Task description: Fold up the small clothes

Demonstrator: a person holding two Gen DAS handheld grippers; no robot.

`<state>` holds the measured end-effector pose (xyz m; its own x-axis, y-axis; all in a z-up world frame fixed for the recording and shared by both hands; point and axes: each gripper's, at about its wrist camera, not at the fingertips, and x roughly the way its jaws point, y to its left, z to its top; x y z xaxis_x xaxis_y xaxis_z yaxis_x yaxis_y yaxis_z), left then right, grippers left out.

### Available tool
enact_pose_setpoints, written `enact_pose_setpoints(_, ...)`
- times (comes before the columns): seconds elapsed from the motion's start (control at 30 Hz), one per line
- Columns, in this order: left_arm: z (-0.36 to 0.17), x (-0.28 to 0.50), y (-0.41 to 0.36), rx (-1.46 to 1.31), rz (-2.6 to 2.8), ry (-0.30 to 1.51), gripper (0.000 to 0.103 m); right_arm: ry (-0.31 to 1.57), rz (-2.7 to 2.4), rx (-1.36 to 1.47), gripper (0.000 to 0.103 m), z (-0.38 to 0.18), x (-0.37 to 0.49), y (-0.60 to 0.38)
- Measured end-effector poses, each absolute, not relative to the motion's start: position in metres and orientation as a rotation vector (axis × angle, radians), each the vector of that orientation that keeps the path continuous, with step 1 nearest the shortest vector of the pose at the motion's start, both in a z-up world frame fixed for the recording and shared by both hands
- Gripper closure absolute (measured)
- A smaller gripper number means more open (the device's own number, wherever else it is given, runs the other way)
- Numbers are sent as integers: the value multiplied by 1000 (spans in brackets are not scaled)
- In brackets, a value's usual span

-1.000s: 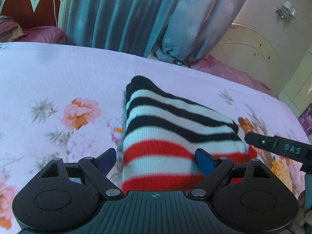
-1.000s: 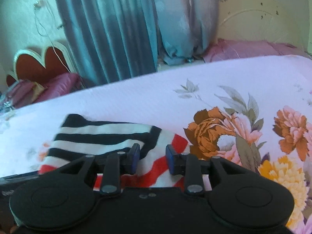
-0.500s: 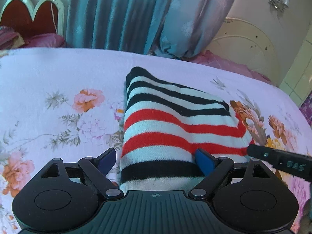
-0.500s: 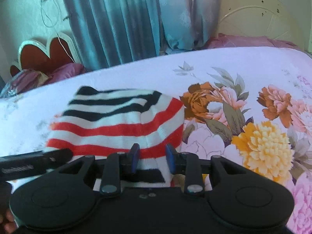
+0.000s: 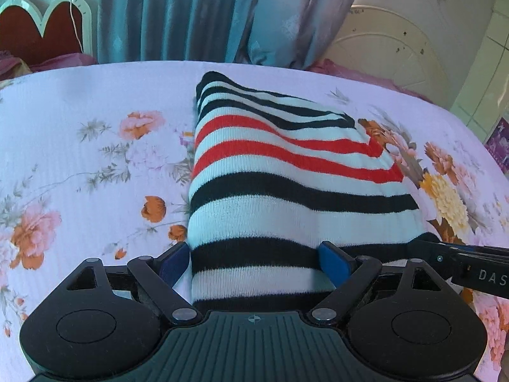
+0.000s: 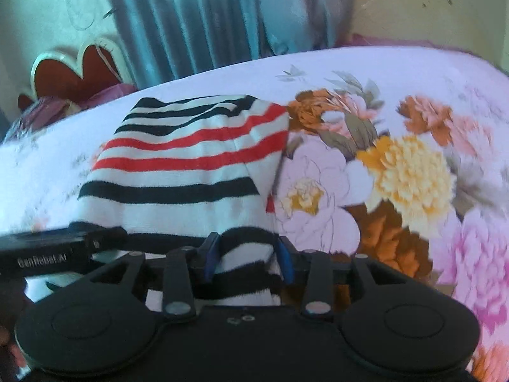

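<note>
Most of the room is taken up by the bed, its pale floral sheet (image 5: 79, 121) spread flat under everything, with teal curtains (image 5: 178, 12) hanging behind it, a red scalloped headboard (image 5: 38, 31) off to the left and a cream arched panel (image 5: 391, 54) to the right. Nothing stands between the grippers and the garment. On the sheet lies the striped knit garment (image 5: 280, 172), folded into a long block of white, black and red bands; its long axis runs from the grippers toward the curtains, its narrower end pointing at them, and the stripes lie across it. Its near end reaches in between both sets of fingers. Spread wide, the left gripper (image 5: 254, 258) has its blue pads flanking the near edge, the left one barely at the fabric's side. The right gripper (image 6: 248, 258) is set much narrower, its jaws having just been opening, with a bunched black-and-white corner between the pads; blur hides whether they press it.
</note>
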<state>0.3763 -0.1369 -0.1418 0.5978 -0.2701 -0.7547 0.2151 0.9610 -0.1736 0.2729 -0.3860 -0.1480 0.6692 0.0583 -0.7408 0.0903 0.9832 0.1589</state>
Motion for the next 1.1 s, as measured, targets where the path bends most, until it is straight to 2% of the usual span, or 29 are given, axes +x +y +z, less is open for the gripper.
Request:
enact_pose_setpoints(0.47,-149,379,-135,-28,-340,883,15,889,-100,302,62,-162,255,-387)
enact_pose_setpoints(0.67,-150,381,-135,-7,-359,883,9,892,-143,337,53,-165,254,-390)
enact_pose_setpoints(0.77,-149,384,-132,-16,-365,895,7,906,-164,307,42,-158,256,-387)
enact_pose_setpoints(0.87,-148,389,-130,-44,-362,921,5,898,-163,288,40,-146,254,-389)
enact_pose_setpoints(0.97,-147,393,-130,-50,-357,938,2,885,-151,258,33,-135,257,-393)
enact_pose_setpoints(1.1,-138,396,-126,-79,-344,932,2,882,-126,199,33,-125,278,-397)
